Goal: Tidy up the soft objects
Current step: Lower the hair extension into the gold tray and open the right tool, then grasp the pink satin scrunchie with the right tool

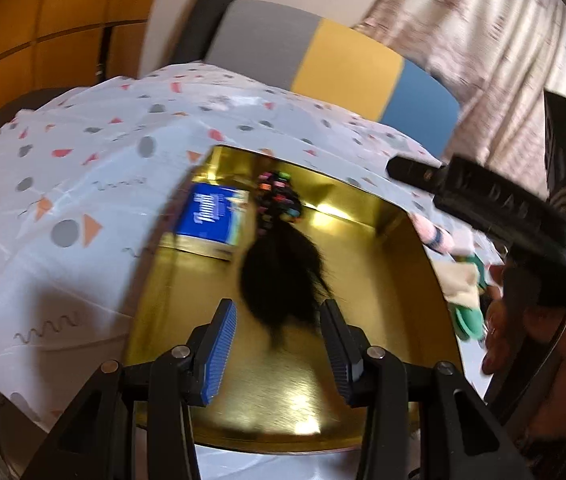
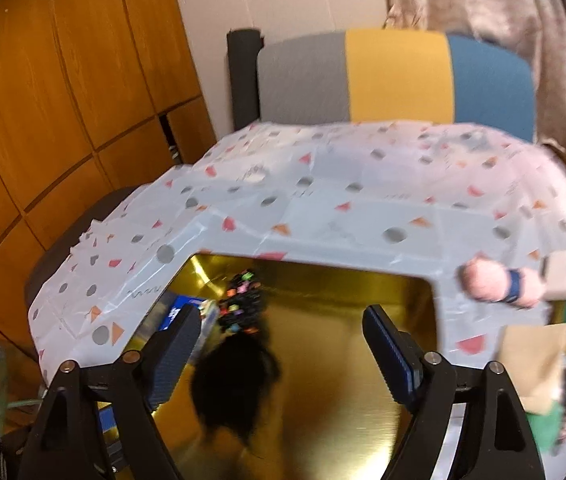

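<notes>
Patterned tablecloth [image 2: 363, 200] bears one gold tray [image 2: 343, 400] holding one black hairpiece [image 2: 235, 392]; both hand-held grippers [image 1: 279, 352] [image 2: 279, 356] gape empty.

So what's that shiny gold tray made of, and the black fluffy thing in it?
The gold tray looks like brushed metal: it gleams, with fine streaks and bright glints. The black fluffy thing looks like a hairpiece of soft hair or synthetic fibre, with loose wispy ends; blur hides detail.

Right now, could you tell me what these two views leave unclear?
- Black hairpiece with coloured clips: motion blur in both views smears its outline.
- Blue packet: print unreadable in left view; right gripper finger covers it in right view.
- Pink soft toy: blurred, identity uncertain.
</notes>
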Demonstrator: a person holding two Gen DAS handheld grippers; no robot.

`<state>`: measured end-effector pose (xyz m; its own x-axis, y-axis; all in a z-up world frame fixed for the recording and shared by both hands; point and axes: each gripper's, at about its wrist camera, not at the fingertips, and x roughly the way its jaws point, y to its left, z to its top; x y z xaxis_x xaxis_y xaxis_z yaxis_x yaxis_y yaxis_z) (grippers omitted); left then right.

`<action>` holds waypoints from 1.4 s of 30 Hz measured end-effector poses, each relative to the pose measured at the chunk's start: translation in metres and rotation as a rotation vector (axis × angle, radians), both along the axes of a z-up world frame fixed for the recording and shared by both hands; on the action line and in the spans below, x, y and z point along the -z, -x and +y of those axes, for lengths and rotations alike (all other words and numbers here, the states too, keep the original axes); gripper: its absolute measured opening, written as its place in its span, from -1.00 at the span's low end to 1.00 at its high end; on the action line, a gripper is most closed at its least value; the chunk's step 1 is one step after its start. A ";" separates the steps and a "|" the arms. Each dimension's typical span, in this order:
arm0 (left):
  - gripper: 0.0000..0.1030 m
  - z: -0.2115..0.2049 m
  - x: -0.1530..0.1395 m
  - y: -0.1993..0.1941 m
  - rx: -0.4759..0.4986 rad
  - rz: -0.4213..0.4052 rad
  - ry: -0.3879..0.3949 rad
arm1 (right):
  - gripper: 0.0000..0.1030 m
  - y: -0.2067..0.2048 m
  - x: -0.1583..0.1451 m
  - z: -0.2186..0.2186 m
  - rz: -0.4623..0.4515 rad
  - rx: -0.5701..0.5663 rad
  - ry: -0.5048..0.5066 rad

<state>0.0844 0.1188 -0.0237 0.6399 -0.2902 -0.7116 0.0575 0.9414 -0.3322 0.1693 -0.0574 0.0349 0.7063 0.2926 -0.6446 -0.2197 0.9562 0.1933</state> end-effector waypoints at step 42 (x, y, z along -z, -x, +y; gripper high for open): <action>-0.10 -0.198 -0.006 0.084 0.519 0.009 -0.061 | 0.42 0.081 0.119 -0.296 0.158 0.509 0.132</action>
